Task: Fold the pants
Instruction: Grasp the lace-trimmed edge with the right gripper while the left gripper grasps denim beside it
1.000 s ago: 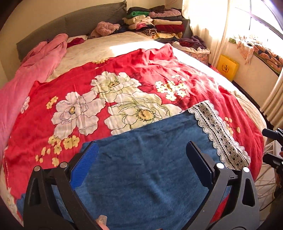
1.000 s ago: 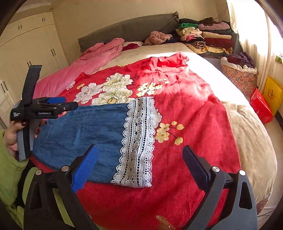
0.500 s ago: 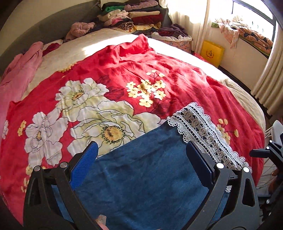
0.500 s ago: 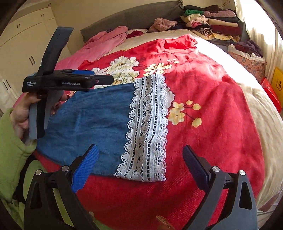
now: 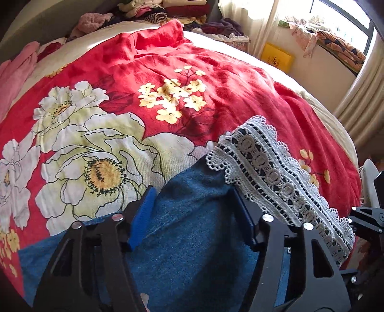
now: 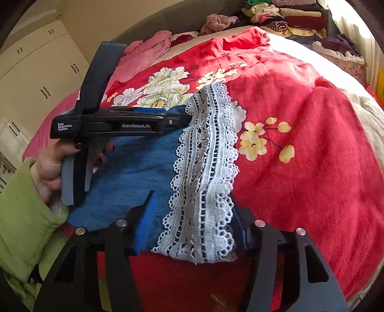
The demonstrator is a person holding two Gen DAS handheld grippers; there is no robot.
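Blue denim pants (image 5: 196, 240) with a white lace hem (image 5: 276, 168) lie on a red flowered bedspread (image 5: 228, 91). My left gripper (image 5: 192, 204) sits low over the denim just left of the lace, its jaws partly closed with fabric between them. In the right wrist view the left gripper (image 6: 177, 117) reaches the far corner of the lace hem (image 6: 204, 156). My right gripper (image 6: 194, 216) straddles the near corner of the lace, jaws narrowed around it, pads not pressed together.
A pink blanket (image 6: 141, 55) lies at the bed's far left. Stacked folded clothes (image 6: 283, 16) sit at the head. A laundry basket (image 6: 340, 52) and a yellow box (image 5: 276, 57) stand beside the bed on the right. White wardrobes (image 6: 36, 79) stand on the left.
Both grippers moved forward and down onto the lace end of the pants, and their jaws narrowed from wide open to partly closed around the fabric.
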